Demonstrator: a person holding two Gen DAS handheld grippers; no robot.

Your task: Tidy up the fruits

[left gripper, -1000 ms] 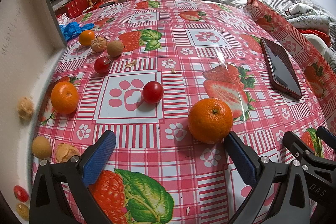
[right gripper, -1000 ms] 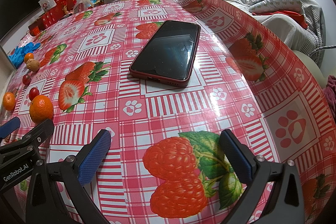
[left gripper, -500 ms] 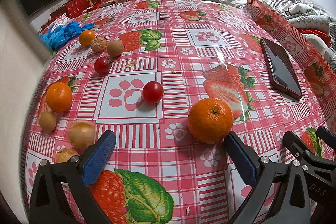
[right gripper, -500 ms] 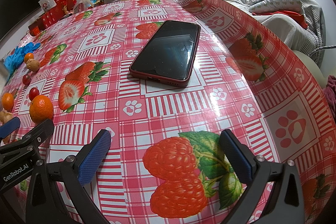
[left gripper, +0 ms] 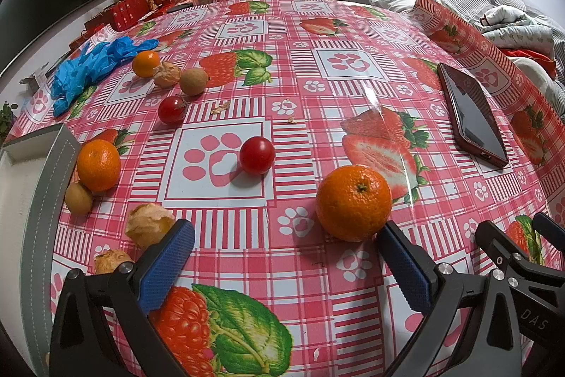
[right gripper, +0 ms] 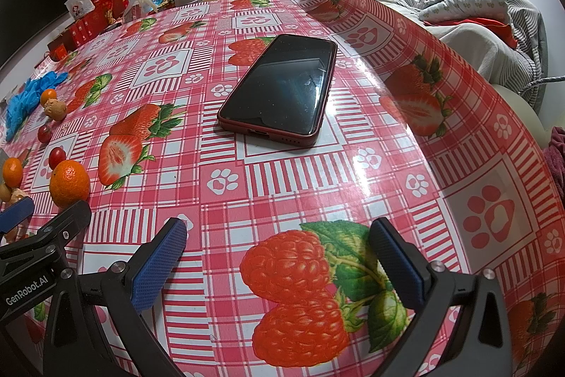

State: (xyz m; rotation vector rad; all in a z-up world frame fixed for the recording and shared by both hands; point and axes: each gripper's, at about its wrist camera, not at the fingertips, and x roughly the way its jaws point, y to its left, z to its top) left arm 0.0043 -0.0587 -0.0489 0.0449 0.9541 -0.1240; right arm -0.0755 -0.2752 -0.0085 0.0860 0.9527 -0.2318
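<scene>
Nearby, round dimpled orange; glossy plaid tablecloth.

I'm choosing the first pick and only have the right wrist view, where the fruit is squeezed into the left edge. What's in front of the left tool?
Observer: The left tool is open with nothing between its fingers. The large orange sits just ahead of its right finger.
Operator: Anything by the other finger?
Observer: A crumpled tan lump lies right by it. I can't tell whether they touch.
Operator: Is there somewhere to put the fruit?
Observer: A grey-rimmed box stands at the table's left edge, beside the smaller orange.
</scene>
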